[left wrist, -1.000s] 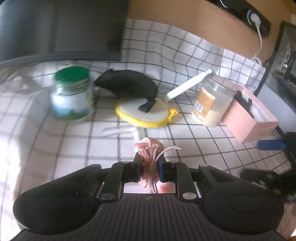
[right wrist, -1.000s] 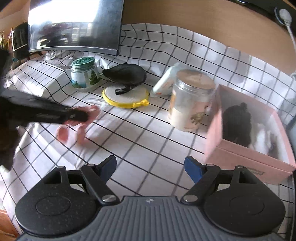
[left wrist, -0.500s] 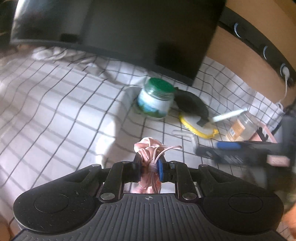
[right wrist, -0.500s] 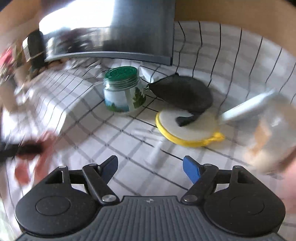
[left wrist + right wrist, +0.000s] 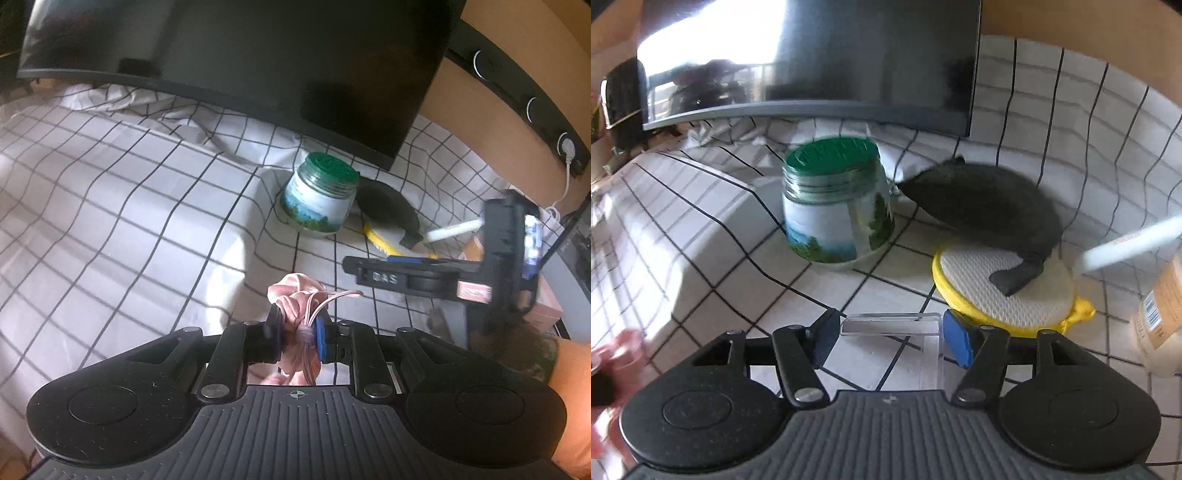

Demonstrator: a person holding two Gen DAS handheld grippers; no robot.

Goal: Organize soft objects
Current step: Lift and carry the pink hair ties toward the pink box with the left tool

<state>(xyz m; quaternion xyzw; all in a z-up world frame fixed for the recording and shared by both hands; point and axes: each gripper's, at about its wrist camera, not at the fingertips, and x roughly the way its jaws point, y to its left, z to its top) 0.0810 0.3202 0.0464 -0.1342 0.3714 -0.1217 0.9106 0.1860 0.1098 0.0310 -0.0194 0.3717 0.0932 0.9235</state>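
My left gripper (image 5: 297, 332) is shut on a pink soft scrunchie (image 5: 291, 295) with thin pink cords, held above the checked cloth (image 5: 129, 221). My right gripper (image 5: 890, 332) sits low over the cloth, its jaws closing around a clear plastic piece (image 5: 890, 321) that lies between the pads; small gaps still show at both sides. Just beyond it lie a round white pad with a yellow rim (image 5: 1004, 291) and a black soft pouch (image 5: 986, 206) resting partly on the pad. The left wrist view shows the right gripper (image 5: 354, 266) from the side.
A green-lidded glass jar (image 5: 834, 206) stands left of the pouch. A white tube (image 5: 1130, 247) and a cream-filled jar (image 5: 1160, 325) are at the right. A dark monitor (image 5: 849, 55) stands at the back. A pink box (image 5: 546, 310) sits far right.
The left gripper carried the pink scrunchie to the left, away from the pad. The right gripper moved in low toward the jar and pad, and its jaws narrowed around the clear piece.
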